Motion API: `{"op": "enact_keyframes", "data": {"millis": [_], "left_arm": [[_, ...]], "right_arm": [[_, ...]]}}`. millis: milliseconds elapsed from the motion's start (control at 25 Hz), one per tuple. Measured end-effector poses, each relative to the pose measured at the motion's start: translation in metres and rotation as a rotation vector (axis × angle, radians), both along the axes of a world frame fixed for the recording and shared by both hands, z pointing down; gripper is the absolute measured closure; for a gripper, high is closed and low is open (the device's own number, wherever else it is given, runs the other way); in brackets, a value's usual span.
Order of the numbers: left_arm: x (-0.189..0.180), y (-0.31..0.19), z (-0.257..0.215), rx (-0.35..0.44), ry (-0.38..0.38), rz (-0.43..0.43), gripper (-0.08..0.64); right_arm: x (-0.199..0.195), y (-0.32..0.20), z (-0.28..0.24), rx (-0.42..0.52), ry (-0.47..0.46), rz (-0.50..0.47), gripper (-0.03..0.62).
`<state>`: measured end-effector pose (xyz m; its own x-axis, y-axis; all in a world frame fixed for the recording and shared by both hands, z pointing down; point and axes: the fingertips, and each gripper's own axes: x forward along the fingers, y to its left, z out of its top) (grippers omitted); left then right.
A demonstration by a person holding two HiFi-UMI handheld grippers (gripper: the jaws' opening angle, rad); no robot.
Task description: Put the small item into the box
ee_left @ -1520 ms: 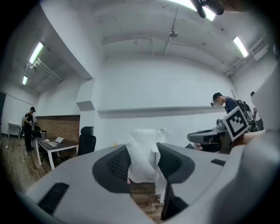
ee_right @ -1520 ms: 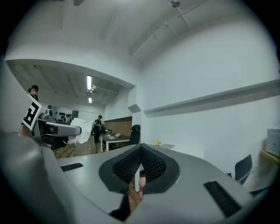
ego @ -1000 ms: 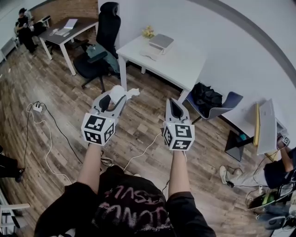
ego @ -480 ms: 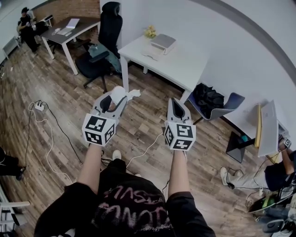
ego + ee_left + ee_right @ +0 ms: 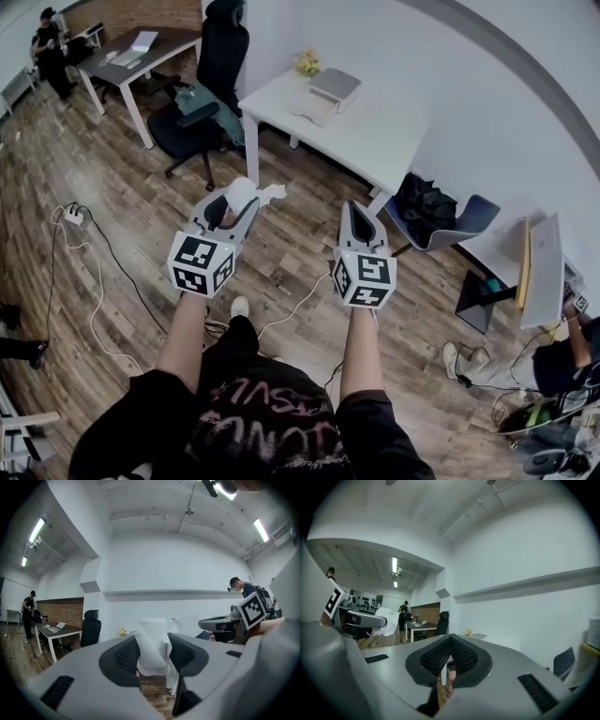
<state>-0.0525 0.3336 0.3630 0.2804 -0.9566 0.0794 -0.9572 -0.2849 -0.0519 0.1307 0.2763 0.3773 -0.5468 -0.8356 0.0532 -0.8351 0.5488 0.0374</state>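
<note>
The left claw (image 5: 234, 199) is gripping the small item (image 5: 151, 644), a white wrapped bundle. Its jaws are standing fairly wide around it, pads pressing both sides. The right claw (image 5: 450, 649) is pinched closed with nothing in it. Both are hanging in the air over the wood floor (image 5: 112, 187), well apart from the white worktop (image 5: 384, 136). The grey flat box (image 5: 335, 84) sitting on it is probably the target, too small to be sure. Pickup is looking done; reaching the worktop, lowering the item into the box and letting go are all left.
</note>
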Motion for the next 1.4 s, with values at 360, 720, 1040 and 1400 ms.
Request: {"op": "enact_keyframes", "data": {"millis": [360,720,1040,1400], "left_arm": [[-0.033,-0.079,0.011,-0.016,0.022,0.032,0.382],[-0.086,-0.161,-0.001,-0.026,0.017,0.096,0.382],[-0.115,-0.215,-0.011,-0.023,0.018,0.163,0.382],[-0.117,-0.257,-0.005,-0.035,0.027,0.210,0.382]], "right_arm": [[-0.035,-0.074,0.006,-0.005,0.022,0.027,0.583],[-0.096,-0.147,-0.007,0.011,0.058,0.070,0.583],[-0.121,-0.187,-0.015,0.008,0.043,0.133,0.582],[-0.120,-0.227,-0.008,-0.015,0.050,0.173,0.581]]}}
